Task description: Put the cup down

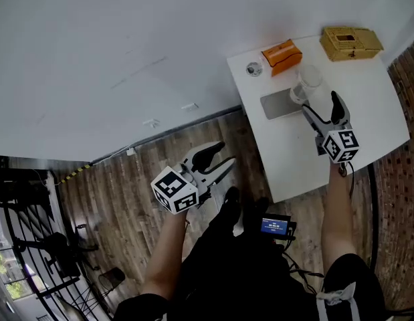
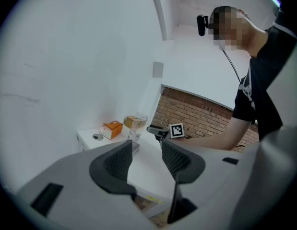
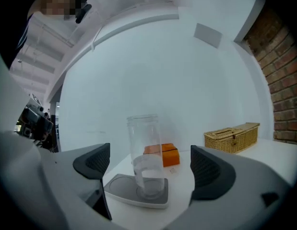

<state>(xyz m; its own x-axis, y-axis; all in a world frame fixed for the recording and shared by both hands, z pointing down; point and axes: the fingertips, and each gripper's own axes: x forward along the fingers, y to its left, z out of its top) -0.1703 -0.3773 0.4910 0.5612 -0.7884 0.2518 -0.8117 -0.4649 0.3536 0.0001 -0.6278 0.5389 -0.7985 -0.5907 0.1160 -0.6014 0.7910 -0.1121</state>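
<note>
Your right gripper has its jaws spread wide and grips nothing. The cup stands upright on the grey pad at its 12 o'clock, framed by the jaws but untouched. Draw straight back toward 6 o'clock. Any sideways swing could let a jaw clip the tall cup and topple it toward the orange box. Your left gripper, open and empty, hangs over the floor, well apart.

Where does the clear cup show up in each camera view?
Head view: cup upper right, on the white table.
Left gripper view: cup small, at centre.
Right gripper view: cup centre, on the grey pad.
Shared landmark: the orange box beside it.
</note>
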